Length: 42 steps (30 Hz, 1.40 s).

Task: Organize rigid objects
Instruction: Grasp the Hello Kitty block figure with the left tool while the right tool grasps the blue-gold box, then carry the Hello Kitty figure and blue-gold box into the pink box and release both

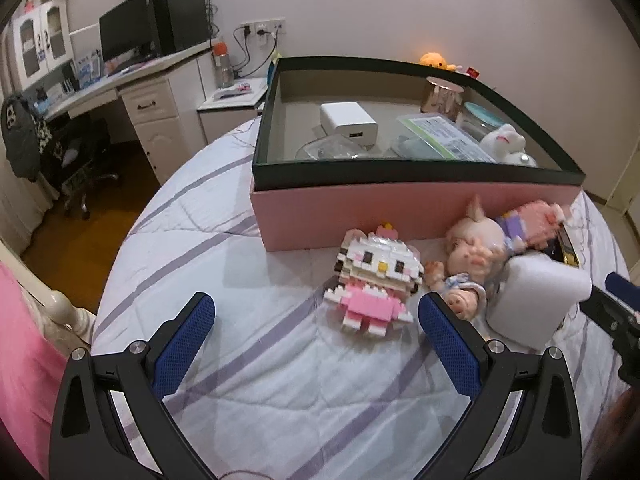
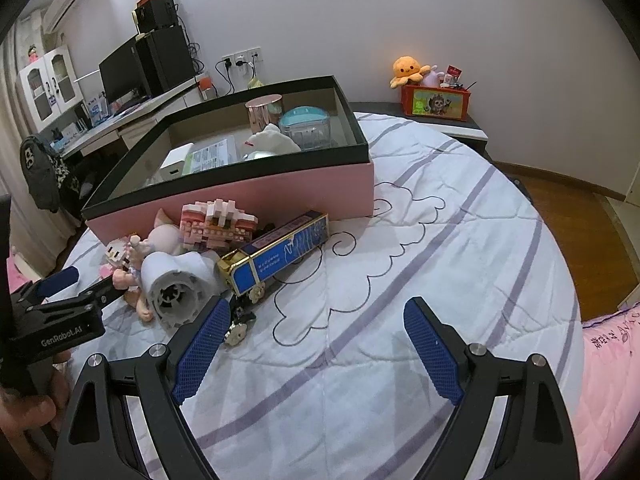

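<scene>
A pink box with a dark rim (image 1: pixel 360 216) (image 2: pixel 280 188) stands on the bed and holds several items. In front of it lie a white-and-pink brick cat (image 1: pixel 372 276), a small doll (image 1: pixel 468 256) (image 2: pixel 160 240), a pink brick figure (image 1: pixel 532 220) (image 2: pixel 218 224), a white cylinder (image 1: pixel 540 300) (image 2: pixel 176 288) and a blue-and-gold box (image 2: pixel 280 256). My left gripper (image 1: pixel 316 304) (image 2: pixel 86 284) is open just short of the brick cat. My right gripper (image 2: pixel 318 312) (image 1: pixel 612 300) is open over bare quilt, right of the blue-and-gold box; its left finger is near a small metal trinket (image 2: pixel 238 328).
Inside the box are a white charger (image 1: pixel 348 124), a rose-gold cup (image 1: pixel 444 96), a teal-lidded jar (image 2: pixel 304 124) and a white plush (image 1: pixel 504 144). A desk with a monitor (image 1: pixel 124 36) stands far left. A nightstand carries a red box (image 2: pixel 436 100). Wooden floor borders the bed.
</scene>
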### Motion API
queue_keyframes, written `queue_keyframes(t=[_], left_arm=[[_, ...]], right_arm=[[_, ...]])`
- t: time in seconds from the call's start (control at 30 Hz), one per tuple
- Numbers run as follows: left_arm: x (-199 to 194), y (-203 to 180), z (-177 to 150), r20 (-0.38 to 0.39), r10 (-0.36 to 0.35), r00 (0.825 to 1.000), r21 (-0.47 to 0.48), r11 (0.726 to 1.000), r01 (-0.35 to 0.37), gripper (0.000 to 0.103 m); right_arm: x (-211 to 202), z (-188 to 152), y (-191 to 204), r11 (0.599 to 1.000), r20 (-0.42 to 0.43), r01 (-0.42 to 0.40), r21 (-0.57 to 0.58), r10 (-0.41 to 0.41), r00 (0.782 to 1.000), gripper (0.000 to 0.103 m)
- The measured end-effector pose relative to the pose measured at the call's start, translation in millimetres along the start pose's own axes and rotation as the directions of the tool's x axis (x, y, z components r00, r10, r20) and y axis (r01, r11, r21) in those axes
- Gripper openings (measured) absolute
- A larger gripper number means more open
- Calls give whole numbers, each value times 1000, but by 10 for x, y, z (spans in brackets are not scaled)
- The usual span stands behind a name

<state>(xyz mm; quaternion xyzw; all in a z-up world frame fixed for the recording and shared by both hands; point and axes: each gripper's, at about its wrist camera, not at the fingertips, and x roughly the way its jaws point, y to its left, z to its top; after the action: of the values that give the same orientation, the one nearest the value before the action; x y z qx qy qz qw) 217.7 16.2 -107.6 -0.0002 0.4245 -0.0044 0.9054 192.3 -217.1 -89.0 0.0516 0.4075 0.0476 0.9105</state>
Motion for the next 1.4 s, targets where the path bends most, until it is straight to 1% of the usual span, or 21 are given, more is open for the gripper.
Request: queue_keyframes(t=[0.1,0.17,0.23,0.27,0.3,0.33,0.4,0.47,0.5,0.53,0.57,0.63,0.67,0.7,0.73,0.83,0.9,1.07,1.3,1.33,1.4], left_arm=[[51,28,25,-20,-27,999,-18,999,26,102],[43,22,14,-17,-41,999,-15,999,41,98],[35,1,1,-19,-69,997,-2,998,69,83],[34,-13,-7,-20,-75,997,3,997,75,79],[33,-27,-12,-20,-76,997,12,997,77,72],[35,-43,-11,-18,-78,997,15,997,78,69],[30,-32,-6,-16,-90,996,9,996,90,67],[48,-17,2,-19,-90,996,-1,996,90,68],[60,-21,13,-20,-85,996,-4,996,85,74],[72,-30,21,-22,-81,996,-2,997,81,78],[87,-50,33,-24,-75,997,2,997,75,79],[91,-66,40,-22,-77,997,8,997,78,75],[84,-60,34,-19,-91,996,7,996,91,72],[68,-43,27,-13,-105,994,1,995,105,63],[54,-28,15,-9,-106,994,-8,994,106,58],[17,35,-23,2,-127,992,-41,991,127,49],[12,39,-33,5,-131,991,-49,990,131,48],[14,36,-37,4,-130,992,-47,990,130,48],[36,-29,-31,-2,-104,995,-28,994,104,50],[35,-24,-34,-2,-106,994,-27,994,106,50],[30,-17,-29,4,-116,993,-33,993,116,45]], right_arm=[[32,44,12,1000,5,-11,10,11,1000,90],[66,97,18,999,14,-24,21,24,1000,90],[128,144,36,999,9,-28,24,28,1000,90],[172,161,57,999,-1,-33,17,33,999,90],[216,165,77,1000,-13,-25,7,26,1000,90],[251,161,82,1000,-21,-9,2,9,1000,89],[285,134,46,1000,-31,-10,14,10,999,81],[267,103,-14,999,-23,-3,35,3,1000,78],[240,94,-50,999,-13,-7,53,8,1000,72],[224,93,-69,998,-7,-3,61,3,1000,70],[213,96,-86,998,-3,-2,66,2,1000,69],[234,106,-94,998,-9,-7,69,8,1000,67],[250,105,-97,997,-13,-8,71,9,1000,66],[258,104,-108,997,-14,-13,77,15,1000,64],[248,103,-122,996,-9,-21,84,22,1000,60],[217,74,-186,992,-2,-49,120,50,999,56],[242,74,-225,989,-7,-64,135,66,998,56],[219,94,-278,987,5,-50,155,50,999,47],[364,173,-79,998,-36,34,50,-32,999,46],[370,186,-63,998,-40,46,39,-44,998,40],[359,176,-60,998,-41,52,20,-51,998,29]])
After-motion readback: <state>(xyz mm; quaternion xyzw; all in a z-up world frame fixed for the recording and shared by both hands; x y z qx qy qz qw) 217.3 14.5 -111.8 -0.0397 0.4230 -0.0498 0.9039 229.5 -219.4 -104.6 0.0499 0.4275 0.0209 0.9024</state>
